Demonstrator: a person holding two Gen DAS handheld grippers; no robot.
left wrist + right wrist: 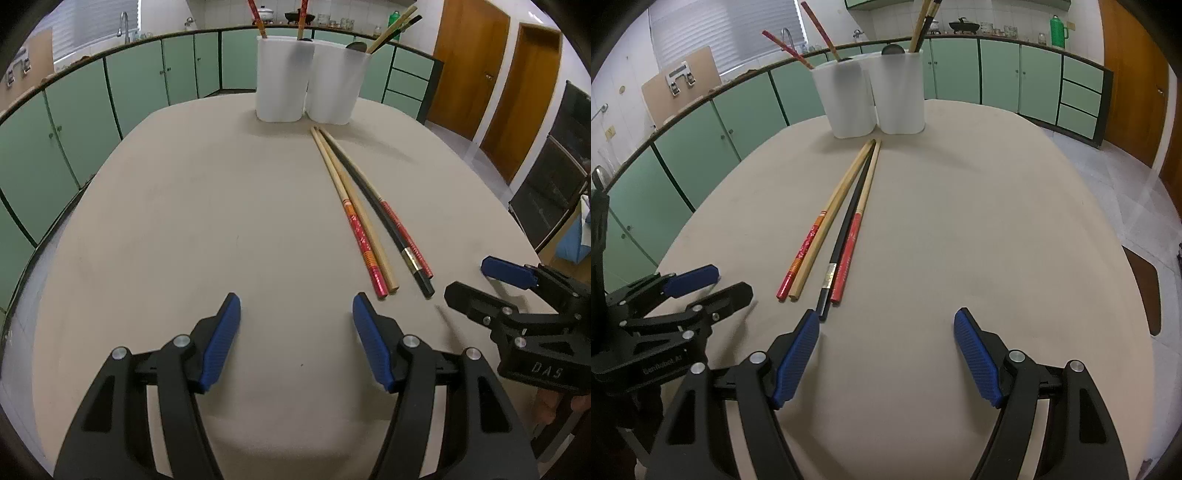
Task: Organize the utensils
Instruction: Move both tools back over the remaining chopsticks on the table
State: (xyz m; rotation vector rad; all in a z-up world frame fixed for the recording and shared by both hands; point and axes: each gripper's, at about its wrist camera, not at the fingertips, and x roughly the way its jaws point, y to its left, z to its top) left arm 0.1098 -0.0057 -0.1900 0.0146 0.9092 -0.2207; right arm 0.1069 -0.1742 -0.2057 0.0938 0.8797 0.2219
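From the left wrist I see four chopsticks [354,218] lying loose on the table [184,221]; others already stand in the two white cups [308,81], so sorting looks partly done. My left gripper [295,339] hangs apart and empty.

From the right wrist, my right gripper [886,358] gapes empty, angled down just short of the chopsticks' near ends.

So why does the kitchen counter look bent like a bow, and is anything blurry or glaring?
Left wrist view: the fisheye lens curves the counter edge, and the corners go black. Right wrist view: same bending; the chopsticks stay sharp, the table shows soft, even light, no harsh glare, only faint shadows.
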